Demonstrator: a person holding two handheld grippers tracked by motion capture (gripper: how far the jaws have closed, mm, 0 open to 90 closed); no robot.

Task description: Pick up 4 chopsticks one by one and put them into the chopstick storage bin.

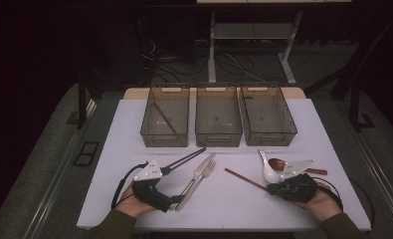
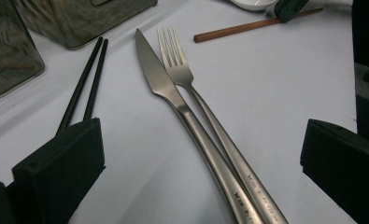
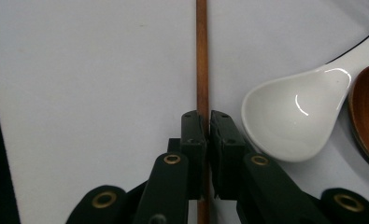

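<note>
My right gripper [image 3: 203,114] is shut on a brown wooden chopstick [image 3: 201,56] that lies flat on the white table; both pads press its shaft. In the high view this gripper [image 1: 271,188] sits at the front right, on the chopstick's [image 1: 244,179] near end. A white ceramic spoon [image 3: 294,116] and a wooden spoon [image 3: 366,112] lie just beside it. My left gripper [image 2: 201,135] stands open at the front left [image 1: 172,185], jaws wide apart either side of the handles of a steel knife [image 2: 168,93] and fork [image 2: 182,70], not touching them. Two black chopsticks [image 2: 84,79] end at its left jaw.
Three clear bins stand in a row at the back: left [image 1: 165,137], middle [image 1: 218,139], right [image 1: 271,139]. A brown chopstick [image 1: 165,119] lies in the left bin. The table's [image 1: 134,129] front edge runs just under both hands.
</note>
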